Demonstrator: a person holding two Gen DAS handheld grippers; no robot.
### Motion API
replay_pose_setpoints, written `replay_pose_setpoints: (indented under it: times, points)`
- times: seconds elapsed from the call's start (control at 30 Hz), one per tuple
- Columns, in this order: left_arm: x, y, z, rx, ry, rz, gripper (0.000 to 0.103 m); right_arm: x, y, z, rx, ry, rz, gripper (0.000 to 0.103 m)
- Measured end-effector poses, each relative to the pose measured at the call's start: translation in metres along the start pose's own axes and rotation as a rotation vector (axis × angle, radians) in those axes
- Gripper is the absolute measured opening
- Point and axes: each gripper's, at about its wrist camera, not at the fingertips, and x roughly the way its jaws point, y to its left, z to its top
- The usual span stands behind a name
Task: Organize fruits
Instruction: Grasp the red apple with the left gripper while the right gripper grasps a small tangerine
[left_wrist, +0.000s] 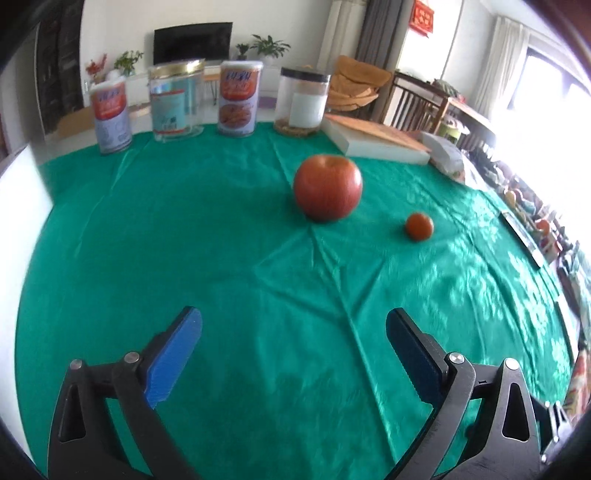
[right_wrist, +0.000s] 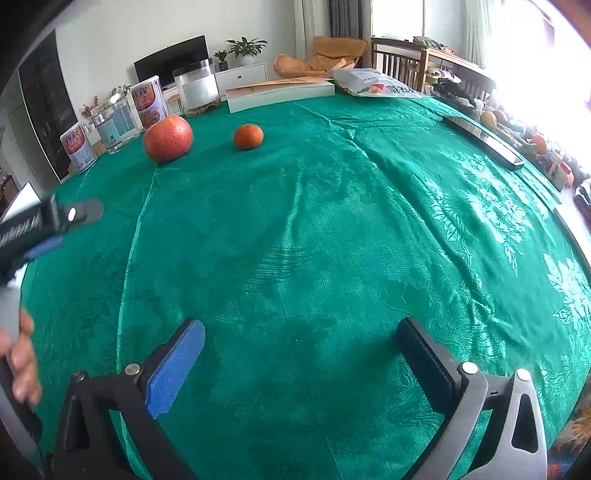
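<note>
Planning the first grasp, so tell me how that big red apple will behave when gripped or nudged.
The apple is round and rests free on the green tablecloth, so a sideways nudge would probably roll it, perhaps toward the small orange. Its skin looks smooth and glossy, so it may slip. It looks firm, and the open left gripper seems wide enough.

Two fruits on the green tablecloth

A big red apple sits upright on the green tablecloth, its stem dimple facing up. The skin is red with fine, pale streaks. A small orange mandarin lies near the apple, on its right, apart and not touching; its top looks slightly darker, perhaps a stem end, but the view is blurred.
</note>
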Motion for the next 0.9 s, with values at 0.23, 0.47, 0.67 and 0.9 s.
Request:
replay_pose_setpoints:
  times: [0.23, 0.47, 0.67, 0.9]
  points:
    - [0.065, -0.022, 0.054, 0.068, -0.021, 0.032, 0.1, -0.004, -0.004, 0.001, 0.033, -0.006, 0.052, 0.103]
    - [0.095, -0.025, 0.069, 0.075, -0.032, 0.062, 0.1, -0.009, -0.018, 0.003, 0.126, -0.024, 0.149, 0.103]
    - [0.09, -0.028, 0.07, 0.129, -0.057, 0.019, 0.07, -0.023, -0.018, 0.013, 0.117, -0.065, 0.248, 0.103]
    - [0.086, -0.019, 0.067, 0.092, -0.056, 0.013, 0.069, 0.039, -0.004, 0.124, -0.11, -0.079, 0.284, 0.08]
